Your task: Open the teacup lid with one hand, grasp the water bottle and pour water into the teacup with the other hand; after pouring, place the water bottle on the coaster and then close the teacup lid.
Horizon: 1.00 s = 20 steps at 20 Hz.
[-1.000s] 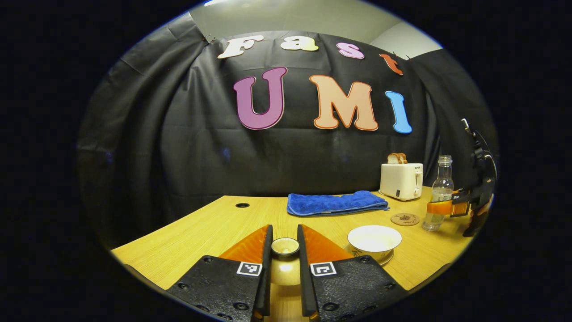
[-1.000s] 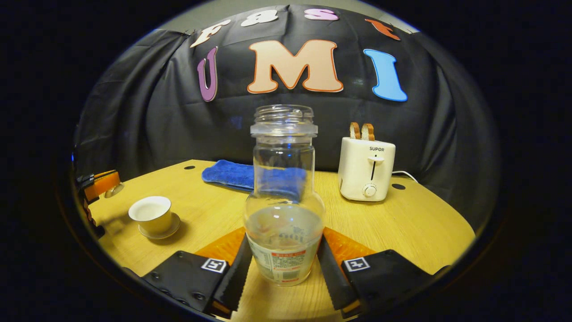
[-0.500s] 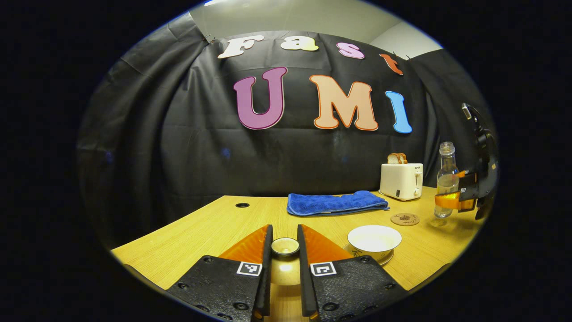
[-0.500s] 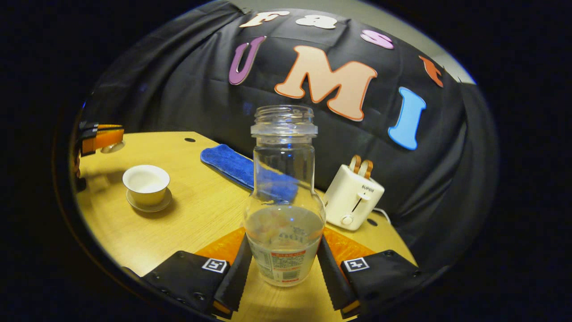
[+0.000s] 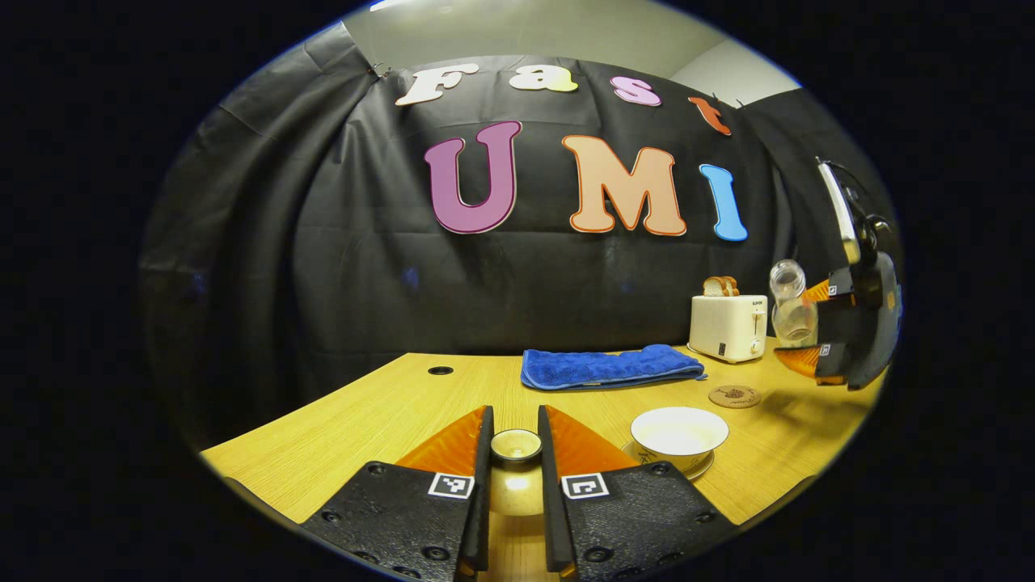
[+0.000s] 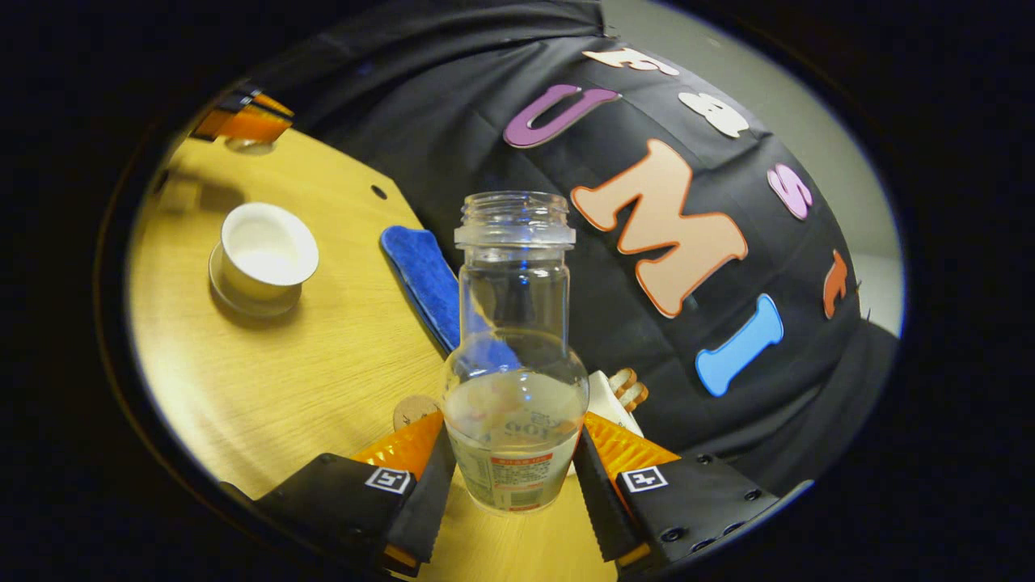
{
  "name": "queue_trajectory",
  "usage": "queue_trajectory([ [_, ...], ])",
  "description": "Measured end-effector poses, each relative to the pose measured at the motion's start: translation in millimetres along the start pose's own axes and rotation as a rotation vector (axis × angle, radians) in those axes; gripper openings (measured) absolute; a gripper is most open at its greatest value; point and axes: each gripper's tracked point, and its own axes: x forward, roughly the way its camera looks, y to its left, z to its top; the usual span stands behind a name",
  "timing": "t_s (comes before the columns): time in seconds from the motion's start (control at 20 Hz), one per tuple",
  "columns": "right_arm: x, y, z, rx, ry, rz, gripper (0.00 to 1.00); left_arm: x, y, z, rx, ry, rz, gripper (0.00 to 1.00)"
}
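Now my right gripper (image 6: 512, 477) clamps the clear glass water bottle (image 6: 514, 356), capless, part-filled, tilted above the table; my left gripper (image 5: 515, 453) pinches the small round teacup lid (image 5: 516, 445) beside the uncovered white teacup (image 5: 678, 432).

Wooden table (image 5: 388, 412) bears teacup (image 5: 678, 432), coaster (image 5: 734, 396), towel (image 5: 610, 365), toaster (image 5: 728, 326)

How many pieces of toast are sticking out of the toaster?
2. Both brown toast slices stand side by side in the top slots of the white toaster, at the back of the wooden table beside the folded blue towel. More may sit hidden inside.
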Motion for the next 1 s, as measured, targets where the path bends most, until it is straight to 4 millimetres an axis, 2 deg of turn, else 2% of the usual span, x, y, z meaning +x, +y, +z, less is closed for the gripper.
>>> queue_trajectory([
  [0.2,10,33,6,-0.148,-0.021,0.028,0.8,0,0,-1,0.0,0.0,0.0,0.24],
  [0.35,15,42,14,-0.267,-0.043,0.024,0.8,0,1,-1,0.0,0.0,0.0,0.25],
  [0.6,18,44,21,-0.385,-0.057,0.02,0.78,0,0,-1,0.0,0.001,0.0,0.25],
  [0.75,29,48,25,-0.461,-0.07,0.017,0.8,0,0,-2,0.0,0.001,-0.002,0.24],
  [1.0,36,36,35,-0.607,-0.11,-0.028,0.79,2,-1,0,0.0,0.001,-0.003,0.25],
])
